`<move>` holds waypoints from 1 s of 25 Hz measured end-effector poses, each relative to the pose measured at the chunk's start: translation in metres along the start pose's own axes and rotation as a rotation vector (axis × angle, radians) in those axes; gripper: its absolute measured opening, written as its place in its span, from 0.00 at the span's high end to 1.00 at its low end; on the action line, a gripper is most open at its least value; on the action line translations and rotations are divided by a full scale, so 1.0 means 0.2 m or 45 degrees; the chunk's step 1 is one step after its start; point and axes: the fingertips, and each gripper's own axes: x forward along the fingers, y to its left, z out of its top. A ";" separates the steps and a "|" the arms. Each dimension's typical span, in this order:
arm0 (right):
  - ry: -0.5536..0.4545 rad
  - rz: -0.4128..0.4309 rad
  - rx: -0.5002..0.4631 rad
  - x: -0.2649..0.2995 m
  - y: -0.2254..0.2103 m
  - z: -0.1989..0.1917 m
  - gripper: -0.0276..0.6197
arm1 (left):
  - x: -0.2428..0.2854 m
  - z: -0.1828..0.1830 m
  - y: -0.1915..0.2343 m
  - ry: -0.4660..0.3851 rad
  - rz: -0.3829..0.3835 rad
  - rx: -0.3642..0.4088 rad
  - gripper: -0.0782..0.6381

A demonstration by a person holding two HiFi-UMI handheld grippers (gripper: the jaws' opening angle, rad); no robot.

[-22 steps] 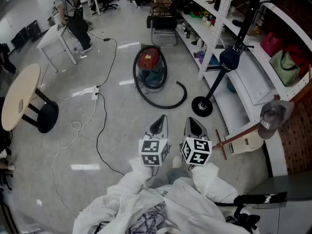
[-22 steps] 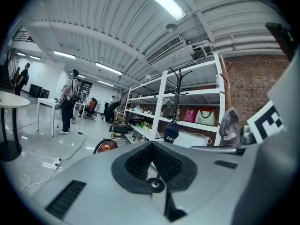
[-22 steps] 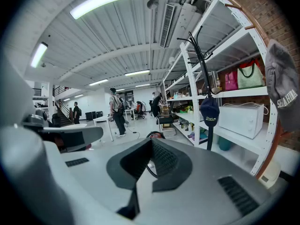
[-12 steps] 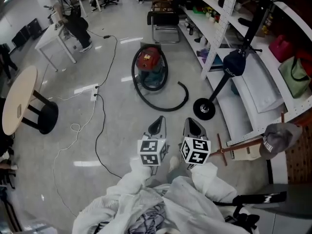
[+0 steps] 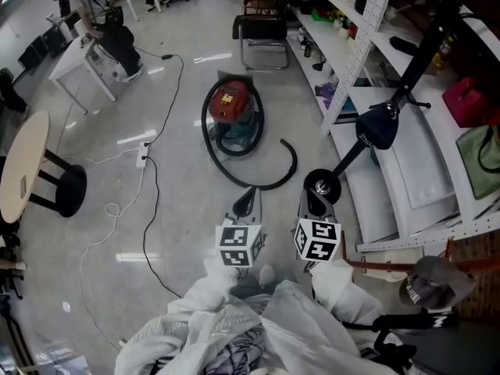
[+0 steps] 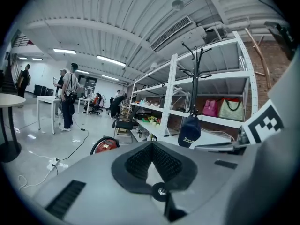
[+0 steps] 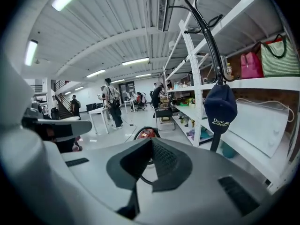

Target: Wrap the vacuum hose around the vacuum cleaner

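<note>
Head view: the vacuum (image 5: 232, 108) stands on the floor (image 5: 180, 186) well ahead of both grippers, its hose (image 5: 266, 184) looped around the body and trailing toward the coat stand (image 5: 367, 143) (the free end curls upward). The left gripper (image 5: 248, 197) and right gripper (image 5: 312, 198) are held side by side, clear of the hose. Left gripper view: the left gripper (image 6: 151, 146) has its jaws closed tip to tip with nothing between them, and the vacuum (image 6: 105, 145) shows beyond them to the left. Right gripper view: the right gripper (image 7: 151, 144) is likewise closed and empty, the vacuum (image 7: 146, 134) sits just past its tips, and a cap (image 7: 220, 107) hangs on the stand at right.
</note>
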 end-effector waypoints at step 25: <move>0.298 0.229 -0.120 1.55 -0.38 0.05 0.94 | 1.52 -0.05 0.60 0.057 0.154 -0.150 0.89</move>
